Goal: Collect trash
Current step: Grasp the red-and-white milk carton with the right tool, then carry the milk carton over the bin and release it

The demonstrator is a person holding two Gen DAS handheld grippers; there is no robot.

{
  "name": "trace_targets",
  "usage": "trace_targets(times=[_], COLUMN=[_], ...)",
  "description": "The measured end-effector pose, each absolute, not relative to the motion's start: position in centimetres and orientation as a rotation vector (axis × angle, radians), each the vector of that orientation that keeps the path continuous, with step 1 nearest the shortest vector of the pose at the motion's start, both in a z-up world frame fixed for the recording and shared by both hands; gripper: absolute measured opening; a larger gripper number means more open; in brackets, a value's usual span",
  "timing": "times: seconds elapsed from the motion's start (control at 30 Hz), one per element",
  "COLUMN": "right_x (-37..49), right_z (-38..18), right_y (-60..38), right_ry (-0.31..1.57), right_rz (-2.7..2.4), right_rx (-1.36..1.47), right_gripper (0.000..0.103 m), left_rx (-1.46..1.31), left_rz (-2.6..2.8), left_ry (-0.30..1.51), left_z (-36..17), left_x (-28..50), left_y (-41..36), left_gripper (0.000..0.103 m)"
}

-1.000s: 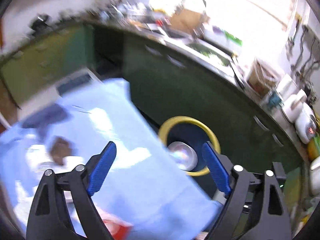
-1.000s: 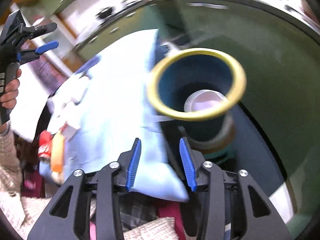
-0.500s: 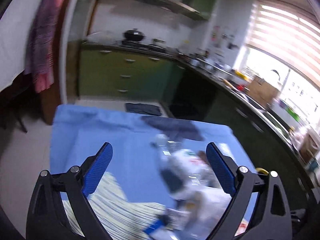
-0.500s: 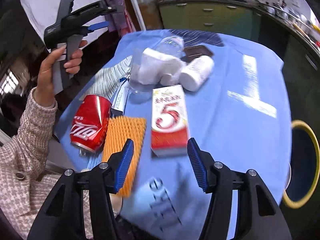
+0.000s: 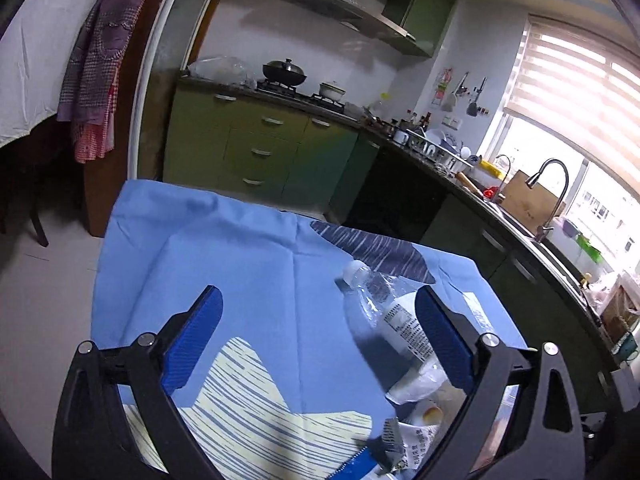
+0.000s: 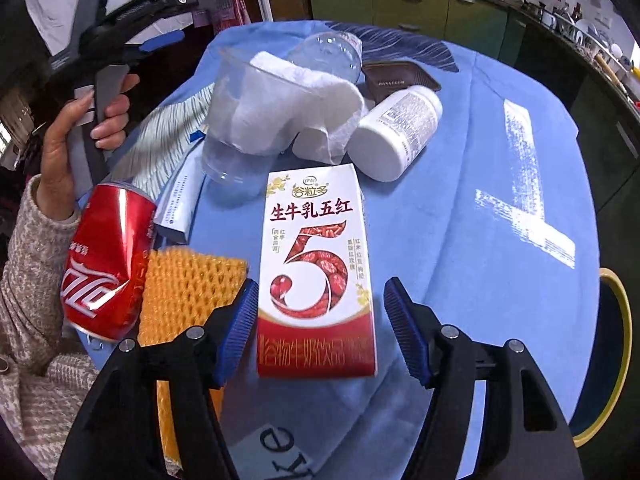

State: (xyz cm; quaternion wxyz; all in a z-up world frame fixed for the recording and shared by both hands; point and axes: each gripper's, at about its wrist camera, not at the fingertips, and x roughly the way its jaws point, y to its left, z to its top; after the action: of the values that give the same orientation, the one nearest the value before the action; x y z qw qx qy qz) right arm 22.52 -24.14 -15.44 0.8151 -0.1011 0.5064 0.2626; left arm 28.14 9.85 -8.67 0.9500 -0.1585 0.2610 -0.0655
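where the milk carton [image 6: 318, 268] lies, can [image 6: 106, 260] and orange mesh [image 6: 188, 284] flank it.

From my right wrist camera, the milk carton [image 6: 318, 268] lies flat near the table's [image 6: 480, 200] near edge. Just left of it lies the foam net [image 6: 188, 284], and left again the cola can [image 6: 106, 258], at the table's left edge. Behind the carton a plastic cup [image 6: 240, 120] lies on its side with crumpled tissue [image 6: 316, 108] in it. The pill bottle [image 6: 396, 136] lies right of the tissue, the water bottle [image 6: 326, 54] and a tray [image 6: 400, 78] behind. The bin [image 6: 618, 356] stands beyond the right edge.
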Motion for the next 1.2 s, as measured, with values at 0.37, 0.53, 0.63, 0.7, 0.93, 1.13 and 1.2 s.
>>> trace_targets(times=[0.37, 0.53, 0.63, 0.7, 0.93, 1.13, 1.2], right_x=[21.4, 19.8, 19.7, 20.1, 24.2, 28.9, 30.1], right_z=[-14.3, -10.7, -8.7, -8.0, -12.7, -18.7, -20.1], right_y=[-25.8, -30.9, -35.6, -40.0, -51.6, -56.6, -57.4], right_ry=[1.073, 1.008, 0.953, 0.931, 1.029, 1.134, 1.165], right_rz=[0.571, 0.550, 0.437, 0.307, -0.049, -0.161, -0.179], right_rx=[-0.126, 0.012, 0.064, 0.108, 0.206, 0.273, 0.296], right_gripper=[0.052, 0.052, 0.052, 0.052, 0.052, 0.053, 0.053], left_rx=[-0.286, -0.299, -0.310, -0.311, -0.282, -0.270, -0.264], left_rz=[-0.128, -0.122, -0.125, -0.128, -0.129, -0.139, -0.145], left_ry=[0.545, 0.549, 0.557, 0.560, 0.557, 0.570, 0.573], left_z=[-9.4, -9.6, -9.7, -9.8, -9.8, -10.0, -10.1], left_x=[28.3, 28.3, 28.4, 28.4, 28.4, 28.6, 28.6], left_y=[9.2, 9.4, 9.5, 9.5, 8.9, 8.6, 8.5], left_gripper=[0.093, 0.094, 0.094, 0.094, 0.094, 0.094, 0.094])
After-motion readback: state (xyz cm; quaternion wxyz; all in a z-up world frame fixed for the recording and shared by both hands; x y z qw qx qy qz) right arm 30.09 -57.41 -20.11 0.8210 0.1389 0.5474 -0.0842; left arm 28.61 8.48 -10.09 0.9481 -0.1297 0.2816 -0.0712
